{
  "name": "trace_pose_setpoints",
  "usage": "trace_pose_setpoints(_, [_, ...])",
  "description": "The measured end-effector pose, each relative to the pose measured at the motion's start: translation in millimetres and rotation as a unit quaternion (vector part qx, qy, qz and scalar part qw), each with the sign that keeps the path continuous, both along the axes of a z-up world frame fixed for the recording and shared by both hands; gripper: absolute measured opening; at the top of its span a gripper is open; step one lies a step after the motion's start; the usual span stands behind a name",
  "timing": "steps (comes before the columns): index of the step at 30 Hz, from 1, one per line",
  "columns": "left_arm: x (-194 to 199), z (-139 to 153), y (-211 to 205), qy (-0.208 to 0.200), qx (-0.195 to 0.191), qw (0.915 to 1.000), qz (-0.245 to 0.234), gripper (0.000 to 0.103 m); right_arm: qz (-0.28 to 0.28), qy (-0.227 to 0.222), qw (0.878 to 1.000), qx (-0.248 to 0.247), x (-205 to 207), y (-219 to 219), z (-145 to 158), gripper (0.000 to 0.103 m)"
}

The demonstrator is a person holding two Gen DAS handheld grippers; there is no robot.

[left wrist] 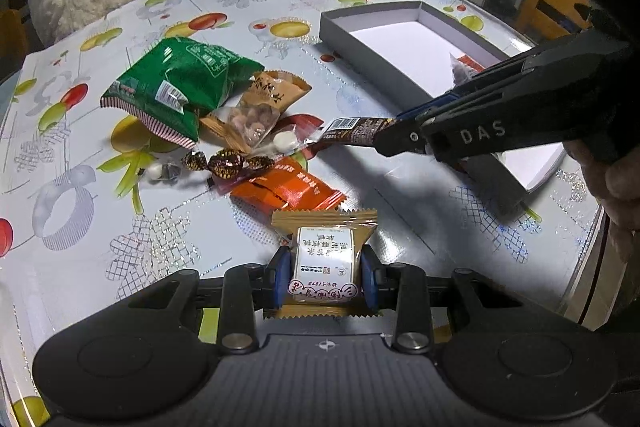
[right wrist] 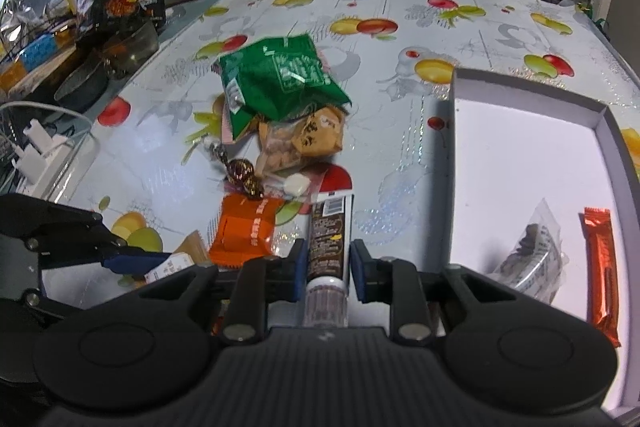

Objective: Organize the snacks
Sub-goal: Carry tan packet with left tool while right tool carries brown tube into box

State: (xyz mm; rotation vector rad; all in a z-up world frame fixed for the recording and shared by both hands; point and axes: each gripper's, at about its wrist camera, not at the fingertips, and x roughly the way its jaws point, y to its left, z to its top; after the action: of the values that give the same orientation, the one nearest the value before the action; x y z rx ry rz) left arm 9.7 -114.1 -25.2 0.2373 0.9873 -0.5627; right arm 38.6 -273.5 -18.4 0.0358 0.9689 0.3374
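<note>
Holding two items | grey box (right wrist: pixel 456 163): clear packet (right wrist: pixel 532 255), orange bar (right wrist: pixel 600 267)

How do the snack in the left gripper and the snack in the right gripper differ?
The tan packet in the left gripper is wide and squarish with a white label; the brown stick in the right gripper is long, narrow and dark. Both are sealed and lie between jaws.
</note>
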Motion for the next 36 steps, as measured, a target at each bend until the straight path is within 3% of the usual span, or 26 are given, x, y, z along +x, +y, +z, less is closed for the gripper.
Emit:
trace_pose_setpoints(19, [12.4,20.2,-30.9,-0.022,-0.014,0.9993,-0.025,0.036,-0.037,-0.041,0.998,0.027,-3.7,-28.6,32.9,0.021])
trace_pose_setpoints(36, [21.4,27.4,-77.4,-0.033,-0.027,0.9973,-0.060,0.036,-0.081,-0.055,0.995,0.027,-11.2,-77.3,42.4,0.021])
